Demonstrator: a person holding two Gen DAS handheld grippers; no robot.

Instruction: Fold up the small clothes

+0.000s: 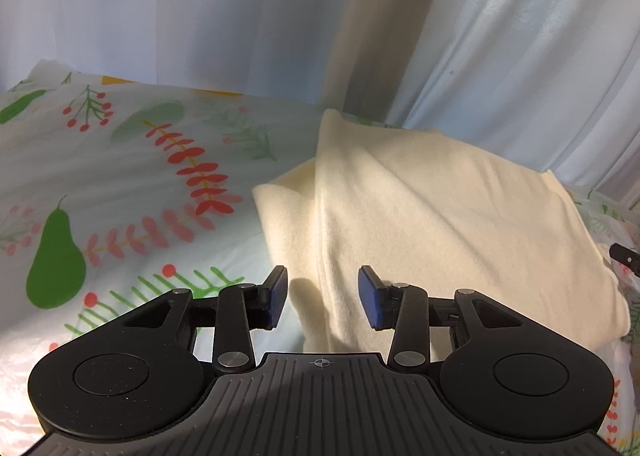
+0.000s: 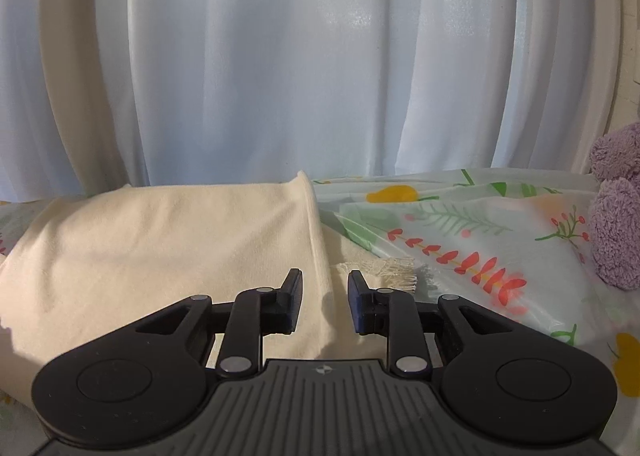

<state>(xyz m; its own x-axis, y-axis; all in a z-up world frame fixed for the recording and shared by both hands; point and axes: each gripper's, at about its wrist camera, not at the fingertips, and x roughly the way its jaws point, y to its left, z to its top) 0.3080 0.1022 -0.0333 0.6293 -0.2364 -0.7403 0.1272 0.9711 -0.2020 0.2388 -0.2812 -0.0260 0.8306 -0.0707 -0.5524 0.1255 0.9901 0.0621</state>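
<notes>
Cream cloth (image 1: 420, 215) lay on the flower-printed bed cover (image 1: 120, 175), already doubled over at least once, with a soft ridge running along its length and a fringed edge (image 2: 394, 270) poking out from under the upper layer on the right side. White curtains (image 2: 280, 75) hung close behind the bed, and a purple plush toy (image 2: 616, 211) sat on the cover well off to the right.

Both tools hovered at the near edge of the fabric. The left gripper (image 1: 322, 298) had its blue pads (image 1: 370, 302) spread apart with nothing between them, lined up over the ridge. The right gripper (image 2: 324, 302) was also parted and empty, though by a narrower gap, and faced the folded edge close to the fringe.

From where I stood, the trouble looked likely to come from the layers. A pinch at that ridge could catch only the top sheet, and lifting it would peel the fold open instead of carrying the whole stack over. The fringe might also snag on a right pad and drag the underlayer askew. If one side rose ahead of the other, the soft, limp cloth would probably twist and leave a crooked crease.
</notes>
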